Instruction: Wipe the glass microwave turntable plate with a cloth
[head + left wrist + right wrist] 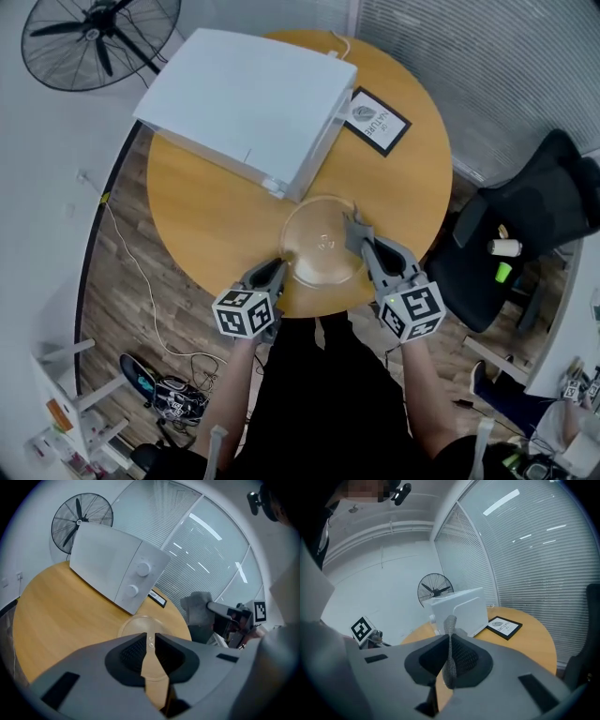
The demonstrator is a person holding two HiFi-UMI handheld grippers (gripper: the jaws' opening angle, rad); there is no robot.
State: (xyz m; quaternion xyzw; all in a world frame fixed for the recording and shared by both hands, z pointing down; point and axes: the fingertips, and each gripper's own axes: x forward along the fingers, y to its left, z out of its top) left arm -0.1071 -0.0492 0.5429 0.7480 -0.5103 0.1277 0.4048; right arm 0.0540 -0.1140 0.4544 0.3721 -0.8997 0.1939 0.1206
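The glass plate [322,242] lies flat on the round wooden surface [206,216], just in front of the white microwave [244,103]. The left tongs [277,269] stand slightly apart, empty (beside the plate's rim). The right tongs [361,246] are clamped on a gray cloth [356,228] above the plate.

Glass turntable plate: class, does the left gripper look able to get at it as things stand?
Probably yes. The left gripper points at the glass turntable plate from close by, jaws slightly apart and empty, only bare table between. The cloth is at the plate's other side.
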